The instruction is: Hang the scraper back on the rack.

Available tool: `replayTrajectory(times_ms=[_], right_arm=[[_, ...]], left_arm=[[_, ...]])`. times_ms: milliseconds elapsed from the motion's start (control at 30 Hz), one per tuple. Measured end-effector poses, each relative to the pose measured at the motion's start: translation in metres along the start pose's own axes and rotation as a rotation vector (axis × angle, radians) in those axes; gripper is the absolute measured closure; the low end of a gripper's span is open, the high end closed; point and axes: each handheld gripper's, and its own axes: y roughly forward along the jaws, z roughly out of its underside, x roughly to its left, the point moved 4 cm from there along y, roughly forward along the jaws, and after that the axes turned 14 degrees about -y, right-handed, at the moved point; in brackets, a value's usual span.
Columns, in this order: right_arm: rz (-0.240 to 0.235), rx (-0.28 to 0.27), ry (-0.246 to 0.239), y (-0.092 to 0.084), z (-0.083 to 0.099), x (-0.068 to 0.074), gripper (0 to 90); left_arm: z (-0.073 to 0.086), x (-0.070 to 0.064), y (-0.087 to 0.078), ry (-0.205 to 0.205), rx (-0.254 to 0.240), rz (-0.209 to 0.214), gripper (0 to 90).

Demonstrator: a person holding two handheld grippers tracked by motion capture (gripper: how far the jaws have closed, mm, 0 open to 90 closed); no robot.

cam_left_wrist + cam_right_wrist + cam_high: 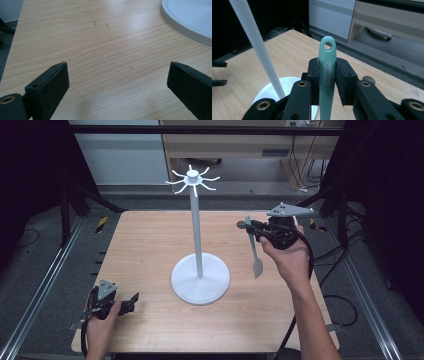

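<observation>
Step in hand: carrying a utensil to the rack, by my reading, with the hanging not yet done.
Right tool [327, 82]: jaws pinched on the handle of the green spatula [327, 70]; it is raised above the surface [150, 245], right of the pole.
Spatula: hangs blade down, handle hole [327, 45] uppermost and free.
Rack [197, 232]: white, round base, tall pole, hooks [192, 180] spread at the top, empty.
Left tool [117, 82]: jaws spread, holding nothing, low at the near left corner.
Next move: likely lift higher, bring the hole level with a hook and thread it on before releasing.
</observation>
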Motion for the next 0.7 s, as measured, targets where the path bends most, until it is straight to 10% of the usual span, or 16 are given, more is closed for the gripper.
replayTrajectory(times_ms=[700], right_arm=[[-0.001,-0.097,-0.007,-0.006,-0.030,0.012,74.5]], left_arm=[[0.000,0.000,-0.001,-0.006,-0.005,-0.001,3.5]])
